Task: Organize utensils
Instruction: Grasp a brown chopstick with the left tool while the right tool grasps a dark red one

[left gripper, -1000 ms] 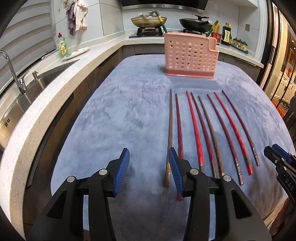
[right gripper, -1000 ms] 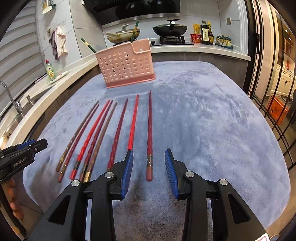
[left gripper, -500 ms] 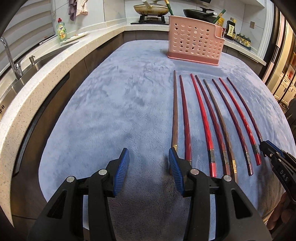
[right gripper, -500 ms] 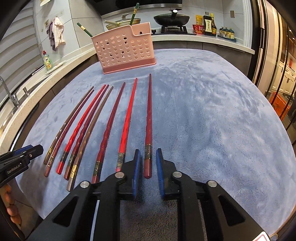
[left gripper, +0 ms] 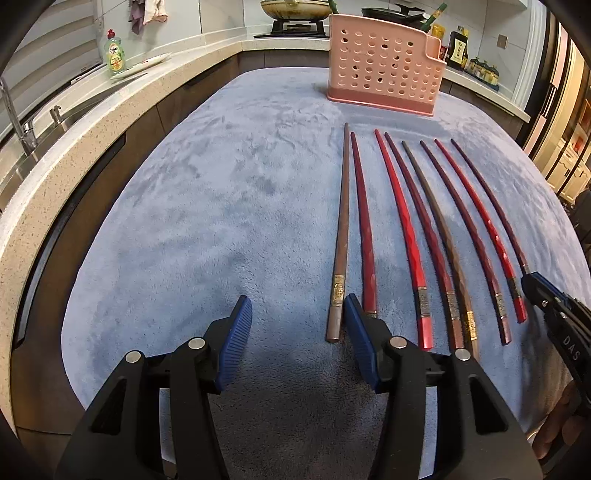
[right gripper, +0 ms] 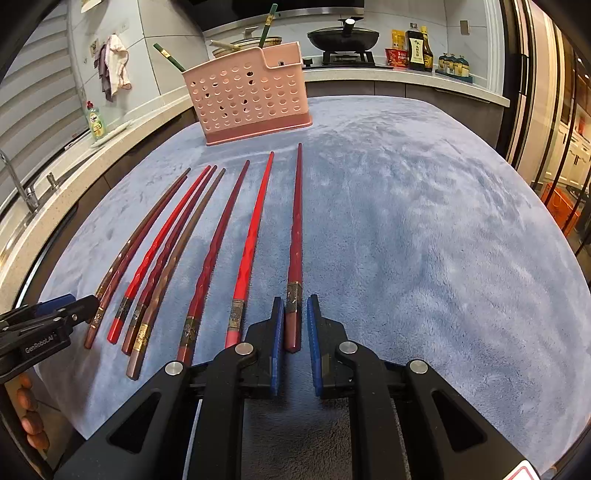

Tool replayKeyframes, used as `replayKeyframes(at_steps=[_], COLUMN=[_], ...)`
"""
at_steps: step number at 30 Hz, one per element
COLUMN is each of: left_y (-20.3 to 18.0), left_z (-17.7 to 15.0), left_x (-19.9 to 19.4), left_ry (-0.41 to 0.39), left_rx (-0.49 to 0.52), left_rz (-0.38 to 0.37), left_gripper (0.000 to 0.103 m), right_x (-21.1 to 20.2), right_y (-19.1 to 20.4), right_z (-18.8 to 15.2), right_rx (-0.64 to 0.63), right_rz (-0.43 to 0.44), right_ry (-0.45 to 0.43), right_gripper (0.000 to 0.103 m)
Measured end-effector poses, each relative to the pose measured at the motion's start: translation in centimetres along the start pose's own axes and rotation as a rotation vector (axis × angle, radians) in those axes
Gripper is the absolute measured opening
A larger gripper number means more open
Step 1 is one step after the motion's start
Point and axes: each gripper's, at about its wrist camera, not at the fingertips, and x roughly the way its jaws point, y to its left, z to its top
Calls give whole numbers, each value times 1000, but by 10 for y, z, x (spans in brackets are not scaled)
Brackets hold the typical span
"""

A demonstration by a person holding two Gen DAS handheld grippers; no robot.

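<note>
Several red and brown chopsticks lie side by side on a blue-grey cloth (left gripper: 207,206). A pink perforated utensil holder (left gripper: 384,70) stands at the far end, also in the right wrist view (right gripper: 251,99). My left gripper (left gripper: 297,325) is open, with the leftmost brown chopstick (left gripper: 341,236) just inside its right finger. My right gripper (right gripper: 295,317) is closed around the near end of the rightmost dark red chopstick (right gripper: 295,236), which lies on the cloth. The right gripper's tip shows in the left wrist view (left gripper: 554,306).
A speckled counter (left gripper: 74,140) with a sink and tap (left gripper: 22,129) runs along the left. A green soap bottle (left gripper: 115,51) stands on it. A stove with pans and sauce bottles (right gripper: 417,51) is at the back. Green chopsticks stick out of the holder (right gripper: 267,24).
My right gripper's fingers have closed from wide open onto the end of the rightmost chopstick. Both grippers have moved forward and lower over the cloth. The left stays open.
</note>
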Motion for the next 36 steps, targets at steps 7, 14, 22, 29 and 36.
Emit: replayKeyframes(at_steps=[7,14,22,29,36], left_y=[-2,-1,9,13,21], left_z=[0,2,7,12,25], left_x=[5,8,8,1,-31], left_ry=[4,11,26,37,-7], left_rx=[8,0,-23,-40,-53], left_rz=[14,18,14,-8,-27], left_gripper=[50,44,15,8,7], right_x=[0,0,-2,-17,-54], right_y=[0,0,-3,-8,-13], right_z=[0,-1,2,8,29], right_rx=[0,-9,2,17,37], right_rz=[1,0,7,8,21], right_ry=[0,-2,12,-4,-71], right_gripper=[12,12,7,7,7])
